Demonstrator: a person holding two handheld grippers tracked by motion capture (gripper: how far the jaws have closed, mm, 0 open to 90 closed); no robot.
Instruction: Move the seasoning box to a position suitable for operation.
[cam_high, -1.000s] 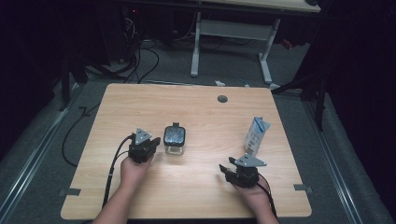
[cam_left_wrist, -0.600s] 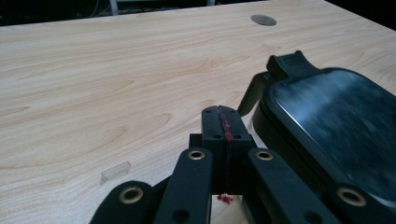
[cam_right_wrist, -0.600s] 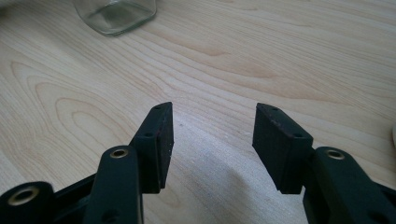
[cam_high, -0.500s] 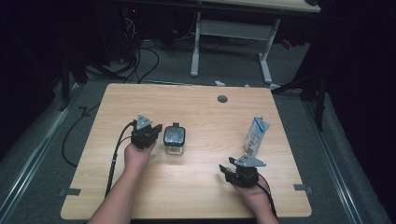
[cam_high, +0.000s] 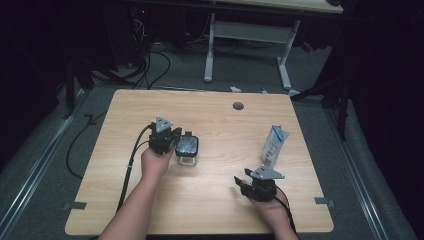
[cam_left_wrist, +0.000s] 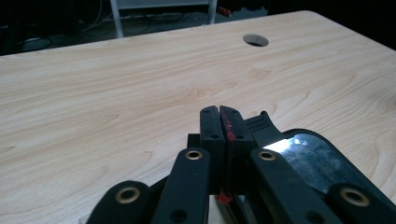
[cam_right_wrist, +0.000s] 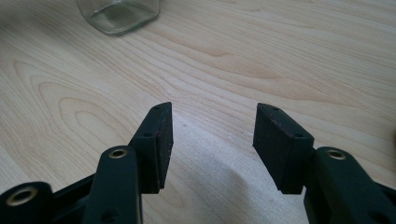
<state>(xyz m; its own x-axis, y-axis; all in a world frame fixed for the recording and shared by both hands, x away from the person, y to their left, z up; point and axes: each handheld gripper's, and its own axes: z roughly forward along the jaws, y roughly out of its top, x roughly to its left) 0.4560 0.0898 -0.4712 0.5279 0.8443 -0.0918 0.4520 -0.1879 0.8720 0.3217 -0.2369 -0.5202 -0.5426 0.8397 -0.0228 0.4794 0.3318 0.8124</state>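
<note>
A square glass jar (cam_high: 186, 159) with a black, shiny-topped lid (cam_high: 186, 146) stands mid-table. My left gripper (cam_high: 175, 136) hovers just left of the lid, jaws pressed together with nothing but a thin red strip along their pads. In the left gripper view, the left gripper (cam_left_wrist: 219, 112) is shut and the lid (cam_left_wrist: 313, 161) lies low on the right with its ribbed tab (cam_left_wrist: 261, 127) beside the jaws. My right gripper (cam_high: 242, 181) rests open near the front right. In the right gripper view, the right gripper (cam_right_wrist: 212, 116) spans bare wood, with the jar's base (cam_right_wrist: 119, 16) far off.
A blue and white carton (cam_high: 274, 145) stands upright just beyond the right gripper. The wooden table (cam_high: 215, 120) has a cable hole (cam_high: 238, 106) near its far edge. Cables trail from both grippers off the front edge. A desk frame stands on the floor behind.
The left hand has lifted and moved away from the person, from the jar's near-left side to beside its lid. The jar, carton and right gripper have not moved.
</note>
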